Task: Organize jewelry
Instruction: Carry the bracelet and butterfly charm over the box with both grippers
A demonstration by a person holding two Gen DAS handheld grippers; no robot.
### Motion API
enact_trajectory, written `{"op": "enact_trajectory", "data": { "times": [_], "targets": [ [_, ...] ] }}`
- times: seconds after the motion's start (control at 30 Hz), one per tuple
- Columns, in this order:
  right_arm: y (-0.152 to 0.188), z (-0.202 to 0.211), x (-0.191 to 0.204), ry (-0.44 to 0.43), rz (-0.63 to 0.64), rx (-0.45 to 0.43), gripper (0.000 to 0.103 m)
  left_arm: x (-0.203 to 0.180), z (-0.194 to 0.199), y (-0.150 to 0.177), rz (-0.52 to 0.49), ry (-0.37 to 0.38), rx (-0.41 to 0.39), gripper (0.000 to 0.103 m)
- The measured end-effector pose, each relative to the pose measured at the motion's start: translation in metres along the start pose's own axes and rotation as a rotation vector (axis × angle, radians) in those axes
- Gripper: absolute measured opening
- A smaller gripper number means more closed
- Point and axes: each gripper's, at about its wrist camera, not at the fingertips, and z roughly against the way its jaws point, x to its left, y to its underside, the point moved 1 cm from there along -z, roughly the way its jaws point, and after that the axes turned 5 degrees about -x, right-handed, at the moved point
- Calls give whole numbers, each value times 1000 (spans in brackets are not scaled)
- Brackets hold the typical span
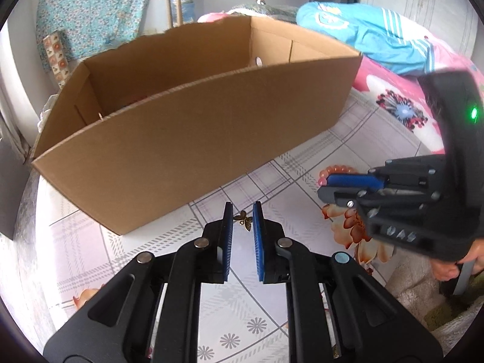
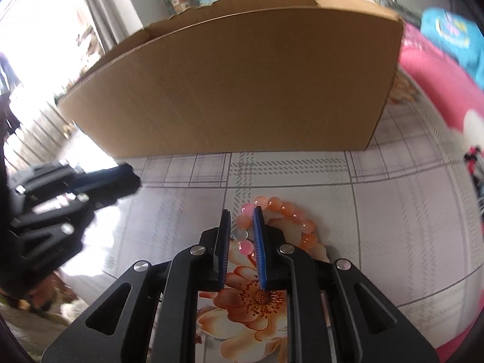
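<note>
A small bronze butterfly charm (image 1: 243, 219) sits between the blue pads of my left gripper (image 1: 243, 216), whose jaws stand narrowly apart around it, just in front of the open cardboard box (image 1: 193, 139). A bracelet of orange and pink beads (image 2: 287, 211) lies on the flowered tablecloth. My right gripper (image 2: 242, 216) straddles the bracelet's left side, one finger inside the loop, jaws narrowly apart. The right gripper also shows in the left wrist view (image 1: 325, 186), with the beads (image 1: 335, 170) behind its tip. The left gripper (image 2: 133, 178) shows blurred in the right wrist view.
The box (image 2: 236, 84) stands close ahead of both grippers and blocks the far side. Pink bedding (image 1: 390, 90) and a blue garment (image 1: 363, 36) lie to the right. A wooden chair (image 1: 174, 3) and a flowered cloth (image 1: 93, 12) stand behind the box.
</note>
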Motion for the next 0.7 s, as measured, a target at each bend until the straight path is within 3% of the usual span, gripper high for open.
{"op": "enact_trajectory", "data": {
  "times": [0.1, 0.27, 0.43, 0.57, 0.7],
  "targets": [
    [-1, -1, 7, 39, 20, -2, 10, 2, 7, -1, 20, -5, -23, 12],
    [-3, 6, -26, -117, -217, -17, 10, 4, 22, 1, 34, -3, -53, 12],
    [-1, 29, -60, -264, -422, -106, 10, 6, 37, -1, 41, 11, -84, 12],
    [-1, 48, -81, -349, -524, -179, 10, 5, 52, -11, 44, 29, -120, 12],
    [-8, 71, -95, -389, -524, -253, 10, 6, 71, -27, 54, 60, -180, 12]
  ]
}}
